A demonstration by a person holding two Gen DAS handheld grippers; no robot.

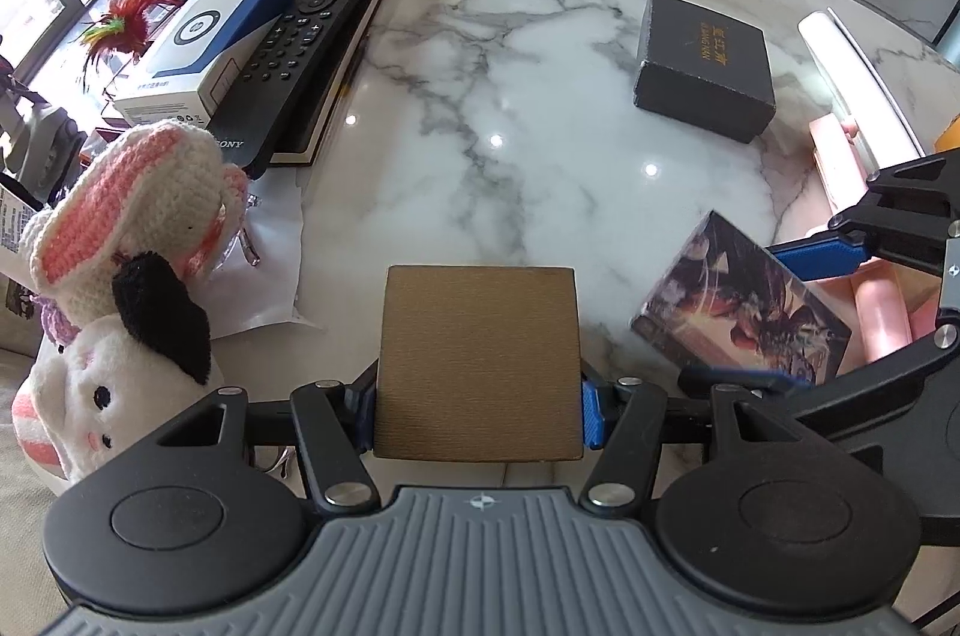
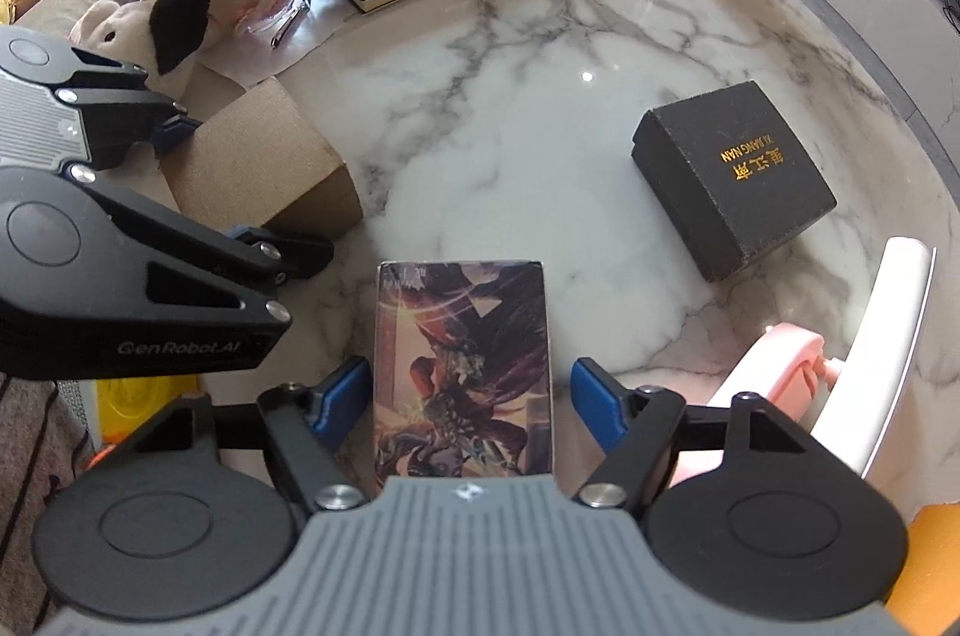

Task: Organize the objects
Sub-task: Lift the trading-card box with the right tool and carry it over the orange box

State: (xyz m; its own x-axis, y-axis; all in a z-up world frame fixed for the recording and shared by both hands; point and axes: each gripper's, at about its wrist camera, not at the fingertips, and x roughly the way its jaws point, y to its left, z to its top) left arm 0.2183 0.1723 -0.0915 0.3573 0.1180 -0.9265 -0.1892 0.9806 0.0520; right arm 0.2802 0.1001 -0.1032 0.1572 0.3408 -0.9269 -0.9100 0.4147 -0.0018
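a: what could go wrong here?
b: the right gripper (image 2: pixel 468 405) straddles the art card box (image 2: pixel 462 372), pads apart from it; a skewed close could twist it on the table (image 2: pixel 510 144).
a: and the left gripper (image 1: pixel 477 411)?
b: clamped on the brown box (image 1: pixel 477 360), low on the table.

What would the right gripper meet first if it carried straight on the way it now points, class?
Probably the illustrated box, already between the right gripper's pads; the right pad stands clear of it. Under it lies the marble table, and the black box sits off to the side.
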